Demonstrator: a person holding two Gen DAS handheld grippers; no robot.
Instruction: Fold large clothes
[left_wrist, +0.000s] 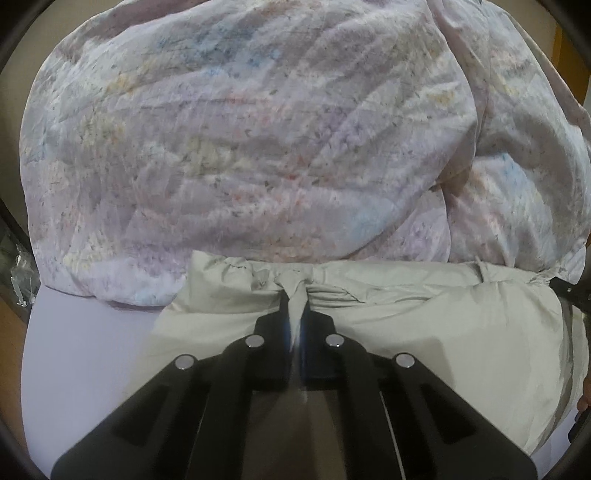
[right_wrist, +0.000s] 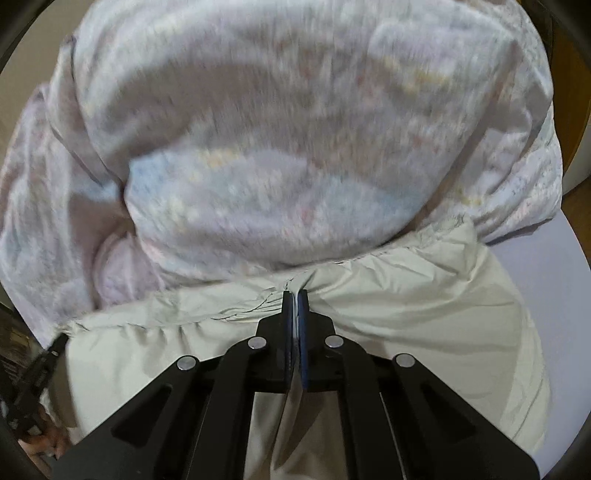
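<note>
A pale grey puffy garment (left_wrist: 424, 325) lies on a lavender sheet, also in the right wrist view (right_wrist: 424, 314). My left gripper (left_wrist: 294, 299) is shut on a pinched fold of the grey garment near its upper edge. My right gripper (right_wrist: 295, 295) is shut on another fold of the same edge. The other gripper shows as a black piece at the right edge of the left wrist view (left_wrist: 569, 291) and at the left edge of the right wrist view (right_wrist: 40, 373).
A large pastel patterned quilt (left_wrist: 240, 147) is heaped just beyond the garment and fills the upper part of both views (right_wrist: 295, 147). Bare lavender sheet (left_wrist: 81, 362) lies to the left, and to the right in the right wrist view (right_wrist: 546, 266).
</note>
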